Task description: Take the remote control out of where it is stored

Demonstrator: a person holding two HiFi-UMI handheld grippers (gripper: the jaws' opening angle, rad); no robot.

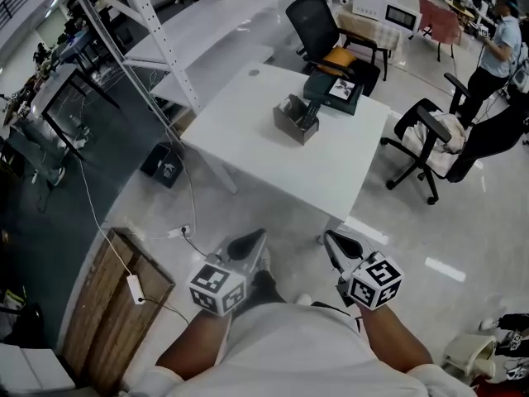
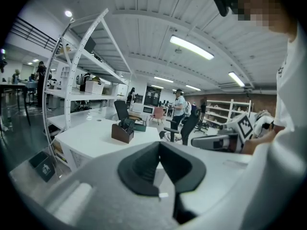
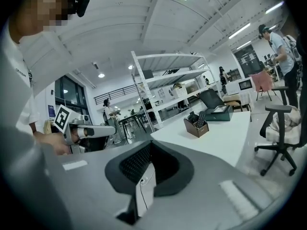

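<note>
A brown open holder (image 1: 293, 128) stands near the far side of the white table (image 1: 273, 151), with dark remote controls (image 1: 307, 114) upright in it. The holder (image 2: 122, 133) also shows far off in the left gripper view, and the holder (image 3: 195, 128) with its remotes (image 3: 201, 119) in the right gripper view. Both grippers are held close to my body, well short of the table. My left gripper (image 1: 250, 245) (image 2: 159, 145) is shut and empty. My right gripper (image 1: 337, 244) (image 3: 149, 145) is shut on nothing.
A dark flat box (image 1: 335, 91) lies on the table behind the holder. Black office chairs (image 1: 324, 25) (image 1: 426, 143) stand behind and right of the table. A white shelving rack (image 1: 157, 35) is at the left, a wooden board (image 1: 107, 304) on the floor, and a person (image 1: 500, 44) at the far right.
</note>
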